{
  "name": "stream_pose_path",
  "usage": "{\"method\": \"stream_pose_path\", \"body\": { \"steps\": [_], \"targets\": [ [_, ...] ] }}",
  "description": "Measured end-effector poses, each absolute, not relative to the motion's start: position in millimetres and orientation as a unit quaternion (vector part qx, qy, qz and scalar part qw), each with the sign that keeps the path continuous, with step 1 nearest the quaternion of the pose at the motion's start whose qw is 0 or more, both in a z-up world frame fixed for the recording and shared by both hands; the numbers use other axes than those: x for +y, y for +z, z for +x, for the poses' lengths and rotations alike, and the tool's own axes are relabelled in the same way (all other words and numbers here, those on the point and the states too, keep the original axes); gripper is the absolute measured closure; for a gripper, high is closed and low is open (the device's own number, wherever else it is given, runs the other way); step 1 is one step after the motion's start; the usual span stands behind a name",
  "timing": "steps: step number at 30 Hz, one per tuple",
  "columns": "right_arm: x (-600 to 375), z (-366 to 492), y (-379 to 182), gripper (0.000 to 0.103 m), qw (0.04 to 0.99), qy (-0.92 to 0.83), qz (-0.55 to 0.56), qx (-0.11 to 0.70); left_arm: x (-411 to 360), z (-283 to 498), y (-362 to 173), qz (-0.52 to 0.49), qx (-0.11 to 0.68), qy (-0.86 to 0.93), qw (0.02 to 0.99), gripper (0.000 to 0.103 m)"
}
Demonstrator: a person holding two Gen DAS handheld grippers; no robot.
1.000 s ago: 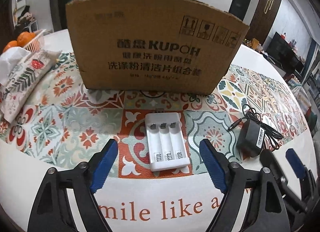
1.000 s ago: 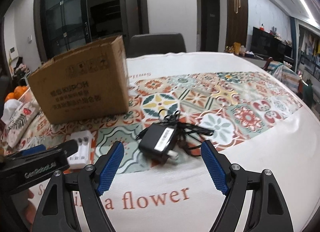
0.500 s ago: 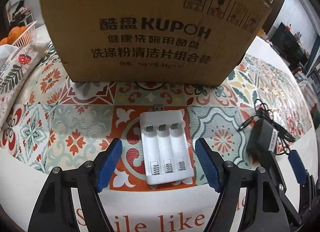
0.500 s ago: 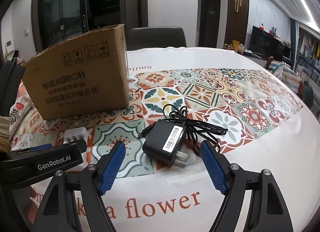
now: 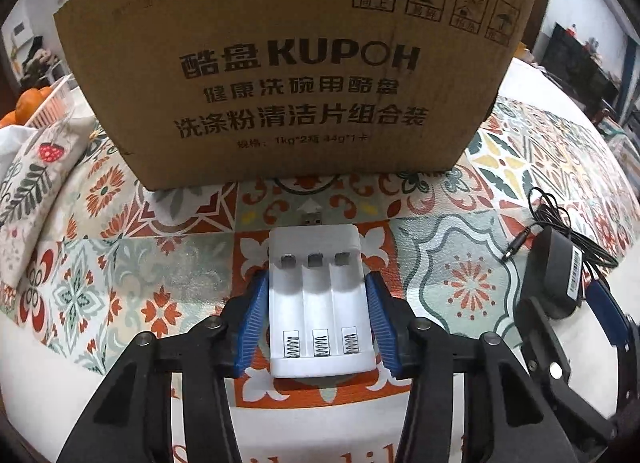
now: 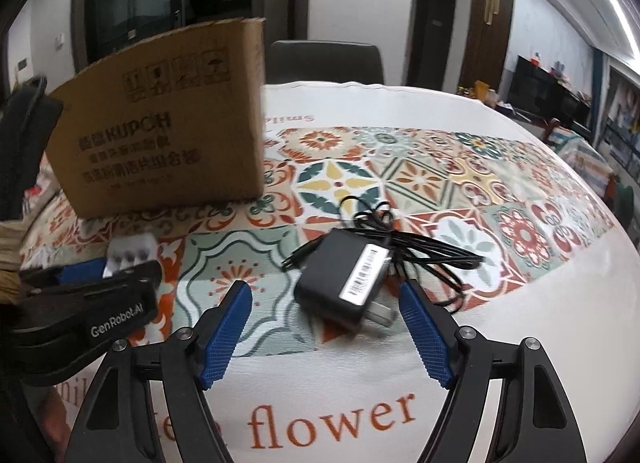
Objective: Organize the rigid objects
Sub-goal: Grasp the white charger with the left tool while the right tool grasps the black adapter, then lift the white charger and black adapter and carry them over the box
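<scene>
We have the left gripper [image 5: 318, 319] down on the table, its blue pads [image 5: 252, 323] clamped on the two long sides of the white charger [image 5: 318, 303]. The charger lies flat on the patterned cloth [image 5: 120, 263], its three empty battery slots facing up, springs at the near end and its USB plug [image 5: 313, 218] pointing at the box [image 5: 296, 75]. The plug stops just short of the box wall, not touching it.

The box stands upright at the far side of the cloth, brown cardboard with black print across its front. Left of it we see a floral pouch [image 5: 28, 199] and, behind that, a white basket with oranges [image 5: 30, 105].

Over on the right, our right gripper [image 6: 326, 327] has its jaws standing wide apart, nothing pressed between them. The black adapter [image 6: 340, 283] lies on the cloth between the two blue pads [image 6: 226, 331], label up, its metal prongs turned toward the right pad. The right pad looks very close to the prongs, but we cannot tell whether they touch; the left pad is clear of the adapter. Its black cord [image 6: 412, 239] is bundled in loose loops just behind the adapter, with the barrel plug sticking out to the left.

From the right view the charger [image 6: 130, 253] shows only at its far end, past the black body of the left gripper [image 6: 84, 303]. A dark chair [image 6: 326, 61] stands beyond the table's far edge.
</scene>
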State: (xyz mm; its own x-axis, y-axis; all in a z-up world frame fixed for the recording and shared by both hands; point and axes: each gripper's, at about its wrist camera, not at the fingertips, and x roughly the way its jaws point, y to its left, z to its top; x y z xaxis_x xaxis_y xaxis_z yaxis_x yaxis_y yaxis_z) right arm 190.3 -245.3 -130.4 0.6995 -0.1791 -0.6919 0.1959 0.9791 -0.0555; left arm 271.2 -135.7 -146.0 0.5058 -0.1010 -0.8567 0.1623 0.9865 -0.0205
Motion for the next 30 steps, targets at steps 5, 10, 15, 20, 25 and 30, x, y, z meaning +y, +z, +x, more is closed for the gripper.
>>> {"method": "stream_pose_path", "body": {
  "steps": [5,10,15,20,25,30],
  "targets": [
    [-247,196,-133,0.026,0.919,-0.096,0.013,0.383,-114,268,-143,0.005,0.487,-0.109,0.867,0.055],
    [-261,211,-142,0.027,0.905,-0.106,0.032,0.41,-107,266,-144,0.003,0.48,-0.115,0.87,0.055],
    [-271,215,-146,0.045,0.898,-0.111,0.051,0.423,-112,265,-142,0.008,0.475,-0.113,0.872,0.055],
    [-278,207,-145,0.045,0.901,-0.105,0.074,0.414,-113,258,-140,0.009,0.474,-0.124,0.872,0.055],
    [-274,195,-137,0.045,0.912,-0.099,0.063,0.392,-114,251,-134,0.01,0.465,-0.133,0.875,0.055],
    [-271,186,-128,0.045,0.921,-0.099,0.053,0.374,-106,243,-123,0.006,0.452,-0.133,0.882,0.055]
  ]
}}
